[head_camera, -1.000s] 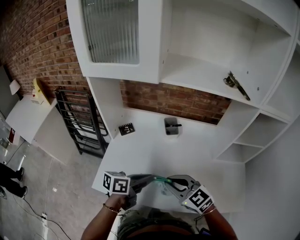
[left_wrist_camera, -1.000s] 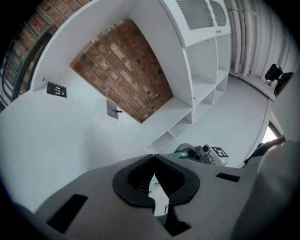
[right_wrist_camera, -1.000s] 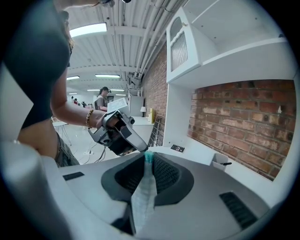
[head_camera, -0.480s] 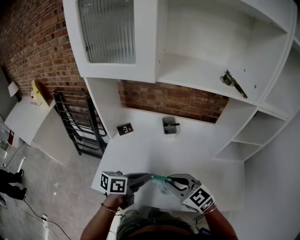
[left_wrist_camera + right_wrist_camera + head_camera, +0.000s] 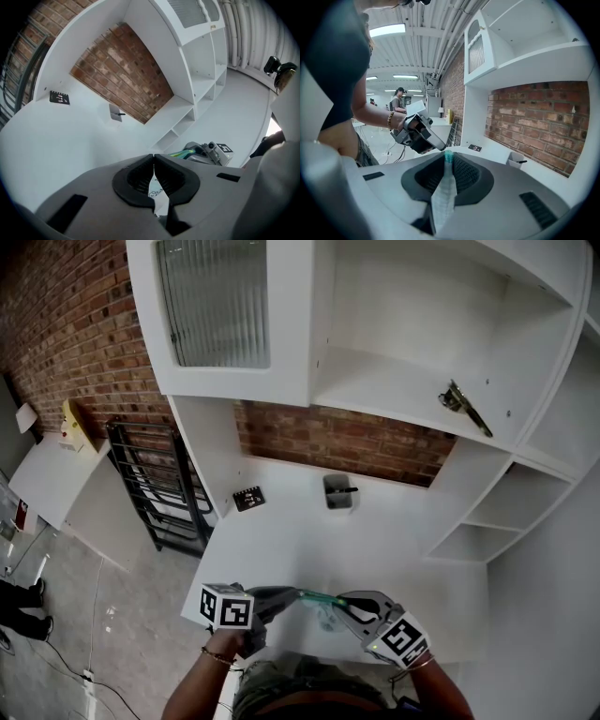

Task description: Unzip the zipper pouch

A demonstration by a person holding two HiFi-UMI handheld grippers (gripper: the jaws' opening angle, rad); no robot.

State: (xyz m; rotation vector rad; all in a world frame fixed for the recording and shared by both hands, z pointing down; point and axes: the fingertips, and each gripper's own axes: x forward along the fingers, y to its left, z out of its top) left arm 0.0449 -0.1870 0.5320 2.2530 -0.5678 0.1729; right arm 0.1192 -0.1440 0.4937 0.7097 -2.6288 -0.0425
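Your left gripper (image 5: 298, 595) and right gripper (image 5: 340, 605) are both pinched closed on the clear plastic pouch with green zipper (image 5: 322, 600), held above the white table (image 5: 309, 540), at its near edge. The grippers stand close together, so I judge the zipper hardly opened yet.

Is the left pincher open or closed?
Closed: the left gripper has its jaws pressed together, pinching the white edge of the pouch between them.

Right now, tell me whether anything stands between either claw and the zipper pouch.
Nothing visible does. The left claw and right claw are each shut on the translucent plastic zipper pouch with the green zip, holding it between them over the white table.
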